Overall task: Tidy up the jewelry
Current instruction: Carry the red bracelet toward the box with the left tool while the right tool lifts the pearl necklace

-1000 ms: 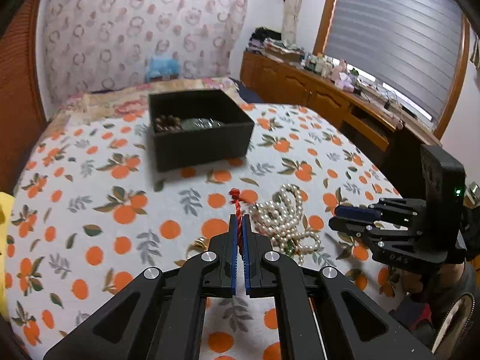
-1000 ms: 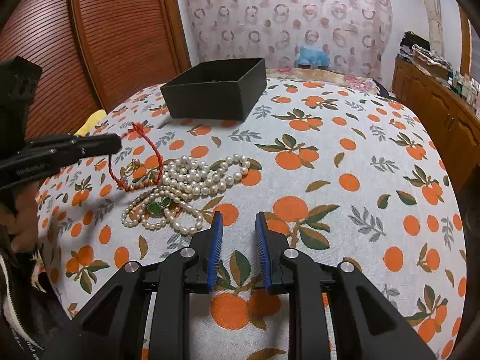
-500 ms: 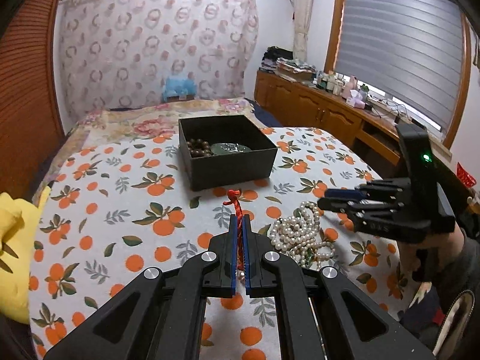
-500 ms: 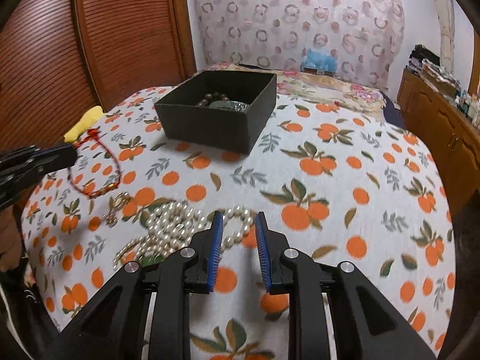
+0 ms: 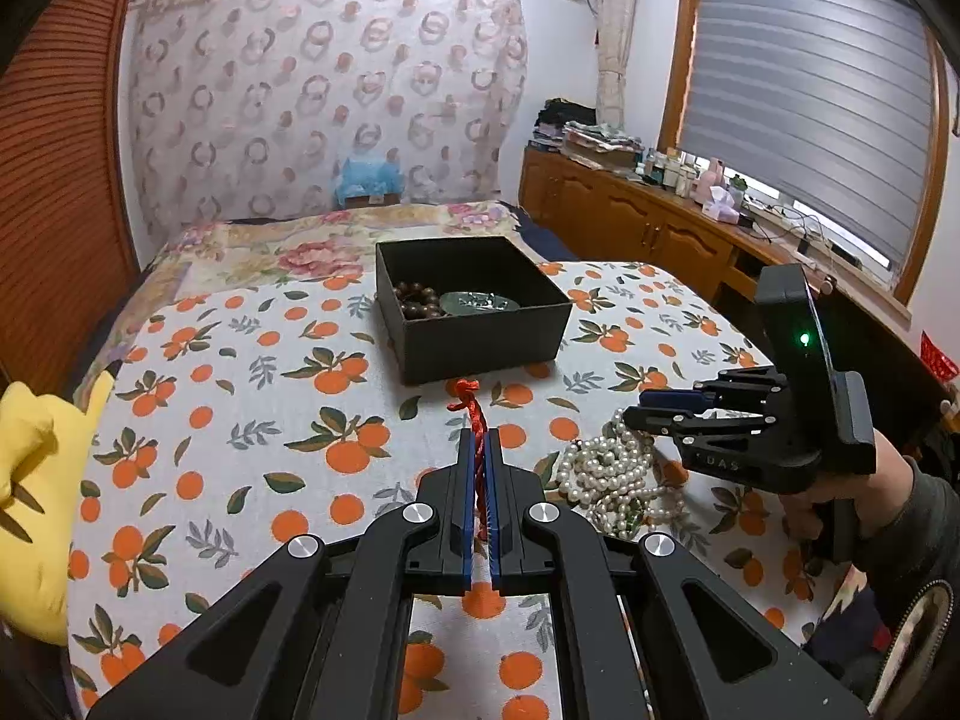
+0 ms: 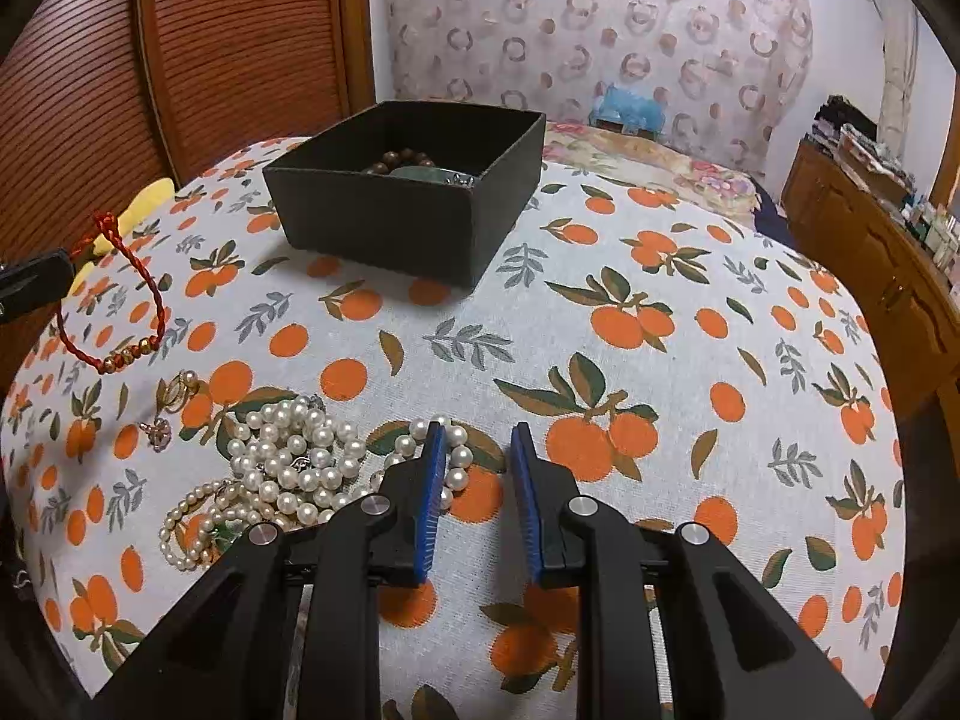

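My left gripper holds the red bracelet, lifted above the cloth, short of the box. Right gripper open over the pearls. Next: carry over box rim, release.

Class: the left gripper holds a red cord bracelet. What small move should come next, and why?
Probably carry the red braided cord bracelet, pinched in the left gripper, forward over the open black square box and release. It hangs clear of the cloth, and the box already holds other jewelry.

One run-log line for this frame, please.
left tool: shut on red cord bracelet, lifted | right tool: open over pearl necklaces | black box: holds beads
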### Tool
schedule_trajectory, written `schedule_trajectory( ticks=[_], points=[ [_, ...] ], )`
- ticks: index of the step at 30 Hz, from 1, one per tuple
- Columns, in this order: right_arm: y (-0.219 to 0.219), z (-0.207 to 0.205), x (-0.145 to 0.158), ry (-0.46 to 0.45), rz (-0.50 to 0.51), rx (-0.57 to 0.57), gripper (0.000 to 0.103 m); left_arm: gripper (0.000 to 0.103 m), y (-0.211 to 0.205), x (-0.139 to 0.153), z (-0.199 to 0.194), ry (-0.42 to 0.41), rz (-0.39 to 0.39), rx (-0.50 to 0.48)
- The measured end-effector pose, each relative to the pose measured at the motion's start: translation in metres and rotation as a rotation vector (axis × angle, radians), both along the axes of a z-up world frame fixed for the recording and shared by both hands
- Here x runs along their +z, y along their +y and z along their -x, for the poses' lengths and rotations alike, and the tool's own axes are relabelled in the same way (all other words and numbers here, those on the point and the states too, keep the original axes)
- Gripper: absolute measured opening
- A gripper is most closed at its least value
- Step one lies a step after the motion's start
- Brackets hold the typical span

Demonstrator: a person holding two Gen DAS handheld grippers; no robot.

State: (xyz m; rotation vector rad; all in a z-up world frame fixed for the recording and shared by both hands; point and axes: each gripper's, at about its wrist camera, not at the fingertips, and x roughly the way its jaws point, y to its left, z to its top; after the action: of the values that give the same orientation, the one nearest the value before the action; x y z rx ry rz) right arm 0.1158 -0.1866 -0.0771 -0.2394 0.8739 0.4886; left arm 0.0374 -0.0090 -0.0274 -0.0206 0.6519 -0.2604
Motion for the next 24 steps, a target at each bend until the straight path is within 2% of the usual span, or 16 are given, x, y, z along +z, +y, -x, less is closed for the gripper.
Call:
schedule_trajectory(
  ticks=[2,8,16,24],
  points=[
    [0.004,0.004,0.0,-0.006,0.011,0.038,0.008,0.002,0.0,0.0,0.0,-0.003,-0.003,0.002],
    [0.002,0.014,0.014,-0.028,-0.01,0.053,0.008,0.002,0.005,0.006,0.005,-0.02,0.001,0.005],
    [-0.001,0.024,0.082,-0.147,-0.084,0.057,0.008,0.002,0.002,0.032,0.012,-0.07,-0.016,-0.009],
    [-0.001,0.025,0.126,-0.228,-0.131,0.065,0.008,0.002,-0.005,0.058,0.019,-0.128,-0.026,-0.031]
  ],
)
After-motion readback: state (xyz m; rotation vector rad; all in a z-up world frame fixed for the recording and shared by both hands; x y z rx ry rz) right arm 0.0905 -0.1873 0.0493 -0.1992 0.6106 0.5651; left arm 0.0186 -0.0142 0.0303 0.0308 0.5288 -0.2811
